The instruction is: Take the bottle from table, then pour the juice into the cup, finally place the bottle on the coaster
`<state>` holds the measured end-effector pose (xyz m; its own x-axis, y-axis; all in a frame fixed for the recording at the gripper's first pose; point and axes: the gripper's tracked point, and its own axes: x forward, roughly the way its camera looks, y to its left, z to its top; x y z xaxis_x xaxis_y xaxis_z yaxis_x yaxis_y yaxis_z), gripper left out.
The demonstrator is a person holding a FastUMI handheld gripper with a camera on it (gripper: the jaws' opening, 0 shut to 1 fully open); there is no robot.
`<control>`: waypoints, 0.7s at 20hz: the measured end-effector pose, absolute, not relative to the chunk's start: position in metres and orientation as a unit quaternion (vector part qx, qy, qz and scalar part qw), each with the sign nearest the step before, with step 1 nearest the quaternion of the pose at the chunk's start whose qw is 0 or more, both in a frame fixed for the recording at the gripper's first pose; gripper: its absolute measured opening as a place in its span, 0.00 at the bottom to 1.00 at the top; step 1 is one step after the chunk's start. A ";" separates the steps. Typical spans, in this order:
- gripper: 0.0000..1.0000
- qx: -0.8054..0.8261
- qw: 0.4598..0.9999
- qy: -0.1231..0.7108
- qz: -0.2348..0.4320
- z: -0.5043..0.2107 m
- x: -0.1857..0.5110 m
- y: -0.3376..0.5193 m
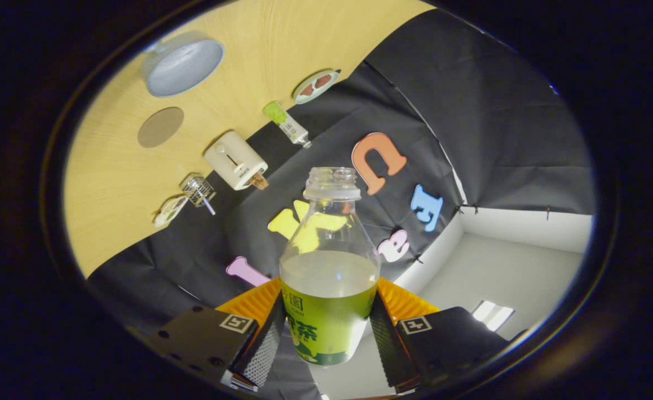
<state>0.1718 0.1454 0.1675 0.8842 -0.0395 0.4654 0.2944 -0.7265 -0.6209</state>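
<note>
The uncapped bottle (329, 266), clamped at its labelled lower body between both fingers of the gripper (328, 333) and held off the table (115, 183), is judged light, half full, smooth and squeezable, so a firm low grip is advised.

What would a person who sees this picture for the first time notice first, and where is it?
First, the uncapped bottle, partly full of pale juice, clamped between the fingers of the gripper. Beyond it, the wooden table looks steeply tilted, with a pale cup at its far end and a round brown coaster just beside the cup.
</note>
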 end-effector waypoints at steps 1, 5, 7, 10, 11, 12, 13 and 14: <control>0.81 -0.893 0.377 -0.070 -0.235 0.171 0.173 0.140; 0.81 -0.838 0.472 -0.060 -0.267 0.184 0.166 0.117; 0.81 -0.809 0.518 -0.053 -0.272 0.187 0.165 0.106; 0.81 -0.734 0.623 -0.034 -0.269 0.192 0.161 0.095; 0.81 -0.712 0.650 -0.031 -0.266 0.192 0.161 0.092; 0.81 -0.694 0.669 -0.035 -0.265 0.196 0.160 0.092; 0.81 -0.679 0.684 -0.040 -0.264 0.200 0.160 0.094; 0.81 -0.661 0.702 -0.038 -0.262 0.203 0.158 0.095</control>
